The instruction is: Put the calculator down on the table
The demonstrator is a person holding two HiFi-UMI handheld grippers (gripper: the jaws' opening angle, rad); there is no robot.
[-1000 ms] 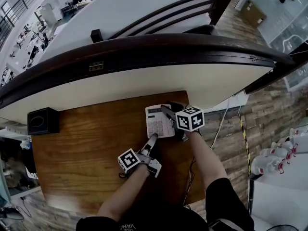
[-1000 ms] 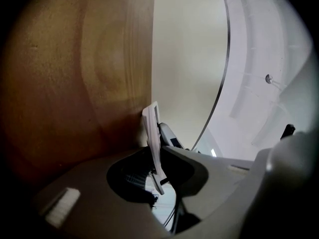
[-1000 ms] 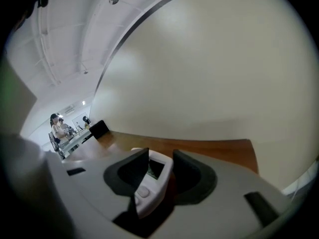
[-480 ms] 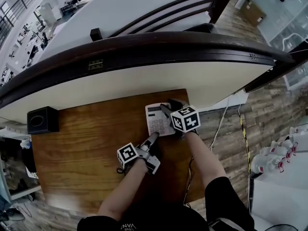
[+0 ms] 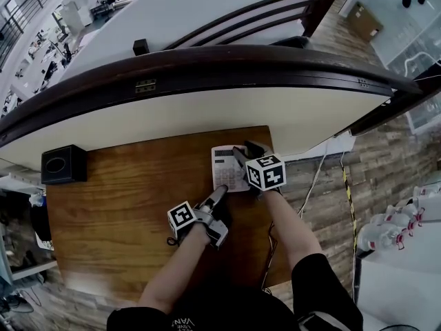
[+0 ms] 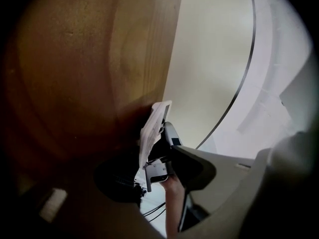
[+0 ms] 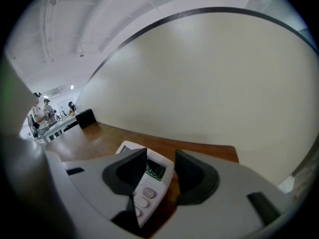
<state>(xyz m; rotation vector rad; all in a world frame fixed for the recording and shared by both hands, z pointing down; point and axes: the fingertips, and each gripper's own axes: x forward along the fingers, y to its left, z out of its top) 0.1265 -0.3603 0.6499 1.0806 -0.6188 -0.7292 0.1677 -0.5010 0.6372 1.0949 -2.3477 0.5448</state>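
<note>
Nearest, the left gripper (image 5: 218, 198) has its jaws opening with the near edge of the calculator (image 5: 226, 171) between them and not pinched. In my judgement, a withdrawal begun before the pads stand clear would drag or tip the unit. Farther on, the calculator appears to rest on the wooden table (image 5: 117, 205) near its far right corner, and the right gripper (image 5: 246, 154) stands released, jaws spread astride the display end without clamping it. A sideways or rolling exit could catch the casing and nudge it toward the table's nearby right edge or the white partition (image 5: 207, 116) beyond.
</note>
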